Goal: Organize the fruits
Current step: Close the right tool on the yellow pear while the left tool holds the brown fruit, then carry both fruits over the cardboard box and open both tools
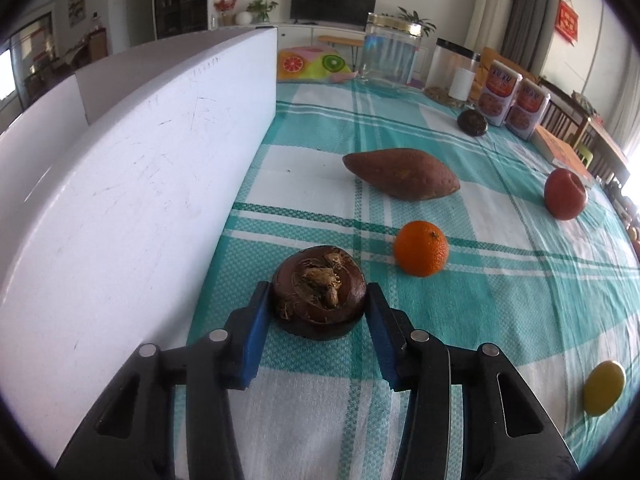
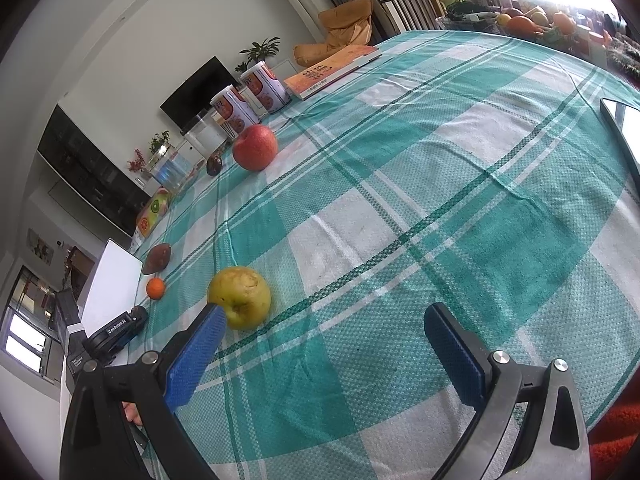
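Home living room, television [image 1: 334,1], houseplants [image 1: 262,7], checked tablecloth [image 1: 500,280], wooden chairs [image 2: 408,8]

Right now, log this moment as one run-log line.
left gripper: shut on water chestnut | right gripper: open, beside green apple | white box: left

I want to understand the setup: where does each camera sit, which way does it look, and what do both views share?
Left wrist: sits on the left claw, looking along the table beside a white box; its blue pads close on a brown water chestnut.
Right wrist: sits on the right claw, open, a yellow-green apple near one pad.
Shared: orange, red apple, sweet potato.
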`<state>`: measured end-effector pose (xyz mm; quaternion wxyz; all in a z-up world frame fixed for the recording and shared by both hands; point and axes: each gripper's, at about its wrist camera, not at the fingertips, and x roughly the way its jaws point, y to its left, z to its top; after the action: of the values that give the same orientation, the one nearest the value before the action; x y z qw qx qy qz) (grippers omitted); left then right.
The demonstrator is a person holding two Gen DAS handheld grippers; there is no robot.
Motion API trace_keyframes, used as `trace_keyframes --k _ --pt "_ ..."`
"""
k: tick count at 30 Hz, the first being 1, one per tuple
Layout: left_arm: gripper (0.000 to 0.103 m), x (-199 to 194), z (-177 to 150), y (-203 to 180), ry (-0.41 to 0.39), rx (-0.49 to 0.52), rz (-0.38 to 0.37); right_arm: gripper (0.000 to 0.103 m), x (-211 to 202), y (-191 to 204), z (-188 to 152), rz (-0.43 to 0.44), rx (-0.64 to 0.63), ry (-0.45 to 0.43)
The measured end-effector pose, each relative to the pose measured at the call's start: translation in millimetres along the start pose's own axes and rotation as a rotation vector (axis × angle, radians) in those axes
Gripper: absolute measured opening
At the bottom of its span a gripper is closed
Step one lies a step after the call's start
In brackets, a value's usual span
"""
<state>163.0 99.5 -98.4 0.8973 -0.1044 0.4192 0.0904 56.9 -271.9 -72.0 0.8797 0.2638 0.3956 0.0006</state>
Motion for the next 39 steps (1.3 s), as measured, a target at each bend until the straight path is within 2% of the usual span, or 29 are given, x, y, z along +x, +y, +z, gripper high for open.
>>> trace_keyframes --k 3,8,11,16,19,24,31,32,33,34,39 --pt "0.048 -17.5 -17.0 -12.0 0.034 0.048 -0.087 0.099 -1.3 -0.4 -0.5 -0.002 0.001 -0.007" --pt "0.048 -50.3 -54.3 -48.0 0.103 0.222 -0.235 0.099 0.0 -2.0 -0.2 -0.001 0.012 0.000" --pt "0.048 -61.2 -69.8 -61.0 0.129 0.270 -0.280 0.099 2.3 4.0 -1.2 0.011 -0.019 0.013" --pt "0.048 -65.0 -86.5 -69.9 0.113 0.337 -0.260 0.099 4.7 23.4 -5.7 0.005 -0.122 0.016" --pt "0.048 -67.3 -88.6 -67.5 0.113 0.336 -0.267 0.099 13.3 35.8 -7.2 0.012 -0.183 0.038" --pt "0.048 -69.2 -91.6 -65.5 0.104 0.339 -0.265 0.099 58.9 56.1 -1.6 0.042 -0.260 0.127" --pt "0.048 -71.2 -94.5 -63.8 0.098 0.338 -0.268 0.097 77.7 77.7 -5.1 0.021 -0.384 0.114" --pt "0.048 -71.4 -95.2 -64.4 0.094 0.340 -0.263 0.086 77.2 78.0 -5.5 0.020 -0.390 0.108" --pt "0.048 -71.8 -95.9 -64.7 0.092 0.342 -0.260 0.057 76.8 77.9 -5.5 0.005 -0.399 0.101" --pt "0.048 -72.0 -96.1 -65.1 0.092 0.341 -0.261 0.051 77.1 76.9 -5.0 0.010 -0.399 0.105" --pt "0.048 -78.6 -95.9 -63.1 0.107 0.318 -0.303 0.050 69.9 65.7 -1.2 0.044 -0.333 0.099"
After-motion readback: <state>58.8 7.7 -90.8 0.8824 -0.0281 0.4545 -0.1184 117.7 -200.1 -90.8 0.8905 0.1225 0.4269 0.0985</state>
